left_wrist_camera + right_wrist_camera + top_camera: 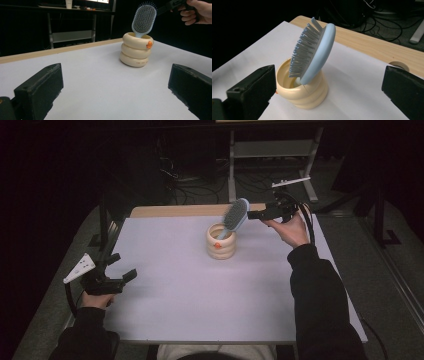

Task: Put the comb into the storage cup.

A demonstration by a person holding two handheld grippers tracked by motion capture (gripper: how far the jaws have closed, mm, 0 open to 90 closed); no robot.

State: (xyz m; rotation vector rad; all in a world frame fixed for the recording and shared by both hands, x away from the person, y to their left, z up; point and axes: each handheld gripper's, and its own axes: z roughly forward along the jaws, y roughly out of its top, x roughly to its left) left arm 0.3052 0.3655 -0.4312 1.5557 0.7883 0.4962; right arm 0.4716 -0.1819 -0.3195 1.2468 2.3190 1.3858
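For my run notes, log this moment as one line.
hairbrush: handle-down in cream cup | right gripper: open, beside brush | left gripper: open, empty

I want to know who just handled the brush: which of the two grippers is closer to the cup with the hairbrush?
The right gripper, up beside the hairbrush in the cream cup. The left gripper sits far off at the table's near left edge.

White-topped table (200, 290) w/ ribbed cream cup (221, 242) standing on it.
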